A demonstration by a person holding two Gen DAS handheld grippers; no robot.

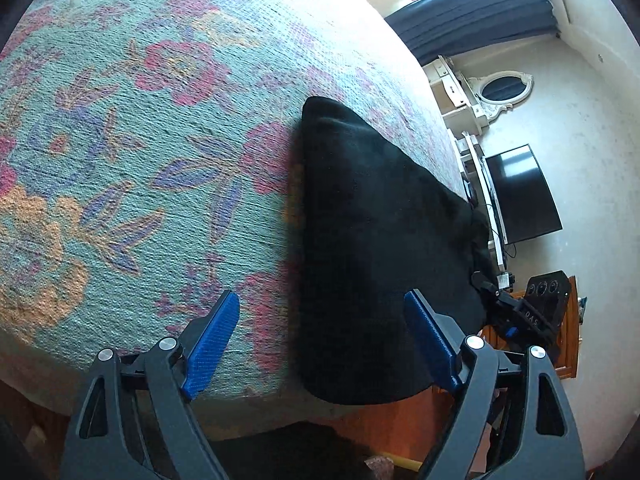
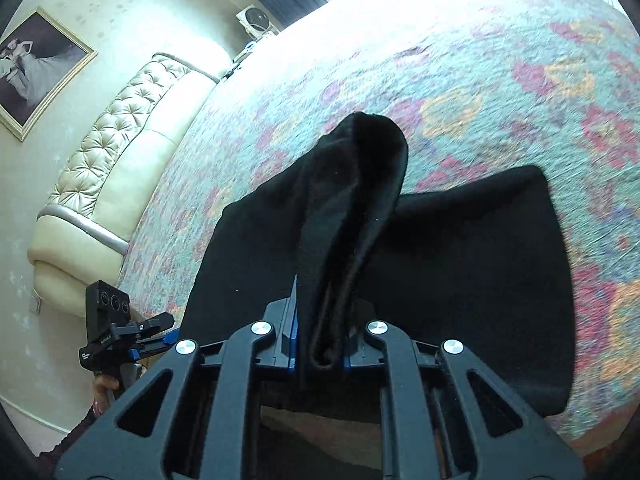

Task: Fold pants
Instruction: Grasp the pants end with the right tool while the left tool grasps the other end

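Black pants lie on the floral bedspread near the bed's edge. My left gripper is open just above them; its blue right pad hangs over the cloth and its left pad over the bedspread, with nothing clamped. In the right wrist view the pants spread flat, and a raised fold of them runs up into my right gripper, which is shut on it. The left gripper shows at the lower left there, held by a hand.
A cream tufted headboard and a framed picture stand to the left. A dark TV, an oval mirror and a dark curtain line the far wall. A wooden bed frame edge runs below the pants.
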